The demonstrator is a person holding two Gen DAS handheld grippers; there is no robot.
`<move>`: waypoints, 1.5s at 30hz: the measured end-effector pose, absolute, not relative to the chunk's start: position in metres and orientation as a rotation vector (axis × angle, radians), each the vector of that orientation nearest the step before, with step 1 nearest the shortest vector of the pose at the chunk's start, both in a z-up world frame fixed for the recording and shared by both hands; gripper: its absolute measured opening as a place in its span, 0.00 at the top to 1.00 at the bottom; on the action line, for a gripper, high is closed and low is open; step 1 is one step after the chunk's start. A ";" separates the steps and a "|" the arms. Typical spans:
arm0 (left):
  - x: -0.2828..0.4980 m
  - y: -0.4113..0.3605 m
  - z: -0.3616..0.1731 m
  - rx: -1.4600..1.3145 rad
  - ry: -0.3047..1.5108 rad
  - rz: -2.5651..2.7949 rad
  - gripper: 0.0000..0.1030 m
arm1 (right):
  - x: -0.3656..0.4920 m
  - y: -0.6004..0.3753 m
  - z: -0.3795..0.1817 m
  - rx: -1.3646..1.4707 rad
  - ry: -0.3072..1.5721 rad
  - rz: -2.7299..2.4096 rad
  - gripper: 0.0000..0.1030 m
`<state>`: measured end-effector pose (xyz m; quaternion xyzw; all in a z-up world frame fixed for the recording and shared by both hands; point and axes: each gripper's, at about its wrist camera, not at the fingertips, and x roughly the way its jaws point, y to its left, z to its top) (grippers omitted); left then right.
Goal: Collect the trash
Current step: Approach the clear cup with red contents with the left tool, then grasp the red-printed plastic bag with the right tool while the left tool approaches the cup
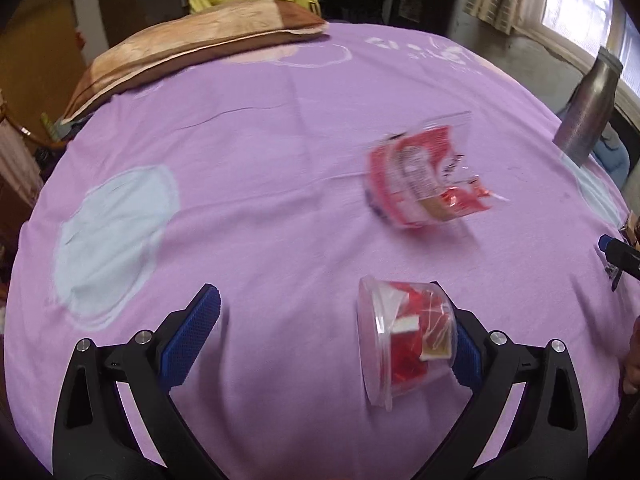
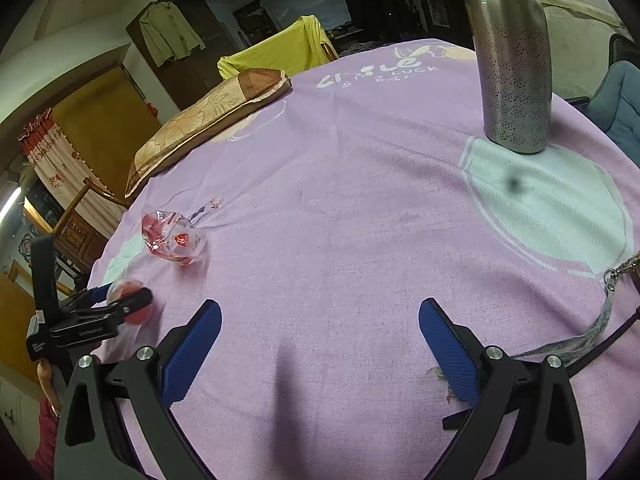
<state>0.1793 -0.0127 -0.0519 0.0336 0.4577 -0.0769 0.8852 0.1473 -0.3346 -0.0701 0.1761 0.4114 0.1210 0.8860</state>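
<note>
A clear plastic cup [image 1: 404, 340] stuffed with red wrappers lies on its side on the purple cloth [image 1: 260, 184]. It rests against the right finger of my left gripper [image 1: 322, 296], which is open wide, with the left finger well apart from the cup. A crumpled red and clear wrapper [image 1: 424, 176] lies farther ahead, blurred. In the right wrist view my right gripper [image 2: 320, 336] stands open over bare cloth with nothing between its fingers. The wrapper [image 2: 172, 240] and the left gripper [image 2: 100, 312] with the cup [image 2: 128, 300] are far to its left.
A tall metal bottle [image 2: 512, 80] stands at the far right of the table. A brown pillow [image 1: 192, 44] lies along the far left edge. A strap with a tassel and clip [image 2: 600, 320] lies right of my right gripper. A yellow-covered chair [image 2: 276, 52] stands behind the table.
</note>
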 end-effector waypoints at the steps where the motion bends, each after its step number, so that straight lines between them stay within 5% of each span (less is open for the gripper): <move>1: 0.177 -0.009 -0.050 0.059 0.948 -0.161 0.06 | 0.148 -0.334 -0.070 0.365 0.856 0.258 0.05; 25: 0.166 -0.032 -0.065 0.161 1.032 -0.262 0.06 | 0.149 -0.332 -0.071 0.352 0.860 0.234 0.05; 45: 0.168 -0.015 -0.063 0.080 1.038 -0.255 0.06 | 0.247 -0.179 -0.043 0.169 0.895 0.532 0.06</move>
